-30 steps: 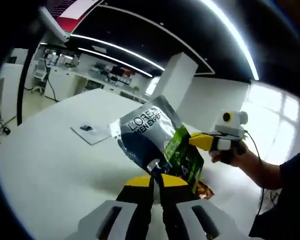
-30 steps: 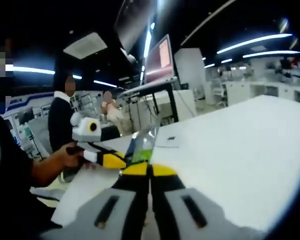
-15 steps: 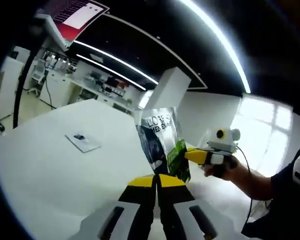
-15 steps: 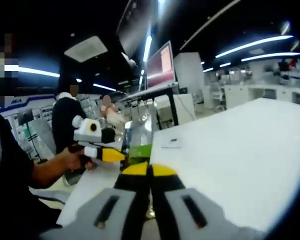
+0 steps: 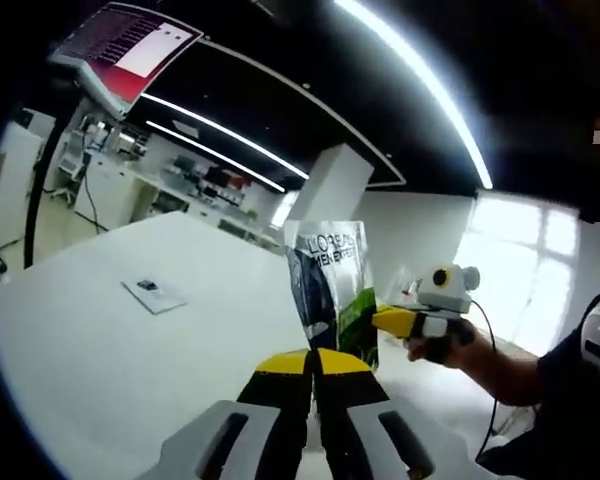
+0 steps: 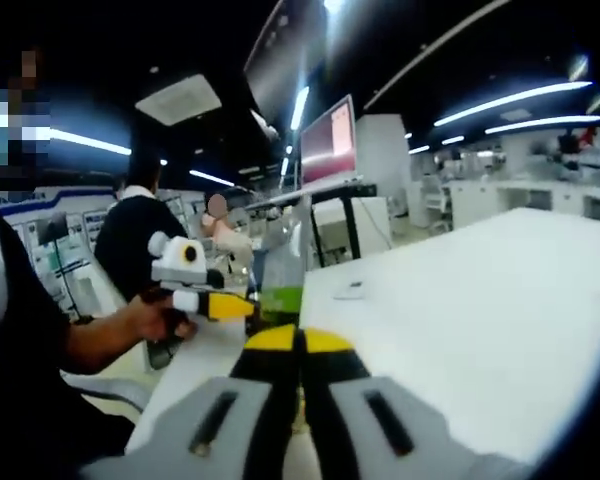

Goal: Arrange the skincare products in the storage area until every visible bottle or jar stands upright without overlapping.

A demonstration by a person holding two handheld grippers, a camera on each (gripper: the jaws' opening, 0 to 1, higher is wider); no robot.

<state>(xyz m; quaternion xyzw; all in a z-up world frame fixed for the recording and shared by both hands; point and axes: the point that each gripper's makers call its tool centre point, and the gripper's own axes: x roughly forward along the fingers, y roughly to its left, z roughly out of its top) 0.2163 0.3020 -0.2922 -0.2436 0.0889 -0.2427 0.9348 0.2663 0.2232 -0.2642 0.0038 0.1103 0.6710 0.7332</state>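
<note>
The skincare pouch [image 5: 330, 290] stands near upright at centre frame above the white table [image 5: 100, 350], pinched at its lower edges by both my left gripper [image 5: 313, 362] and right gripper [image 6: 300, 340], each clamped on it. Next I'd judge: lower it, release.

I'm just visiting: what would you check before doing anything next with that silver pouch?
1. Left gripper shut on the pouch: ok, its jaws meet at the pouch's lower edge.
2. Right gripper on the pouch's side: cannot tell; its yellow tip reaches the pouch, but the grip itself is hidden.
3. Pouch upright: ok, nearly vertical in the left gripper view.
4. Pouch resting on the table: cannot tell, its base is hidden behind the jaws.
5. Landing spot free: ok, the only other thing there is a small card, well off to the side.
</note>
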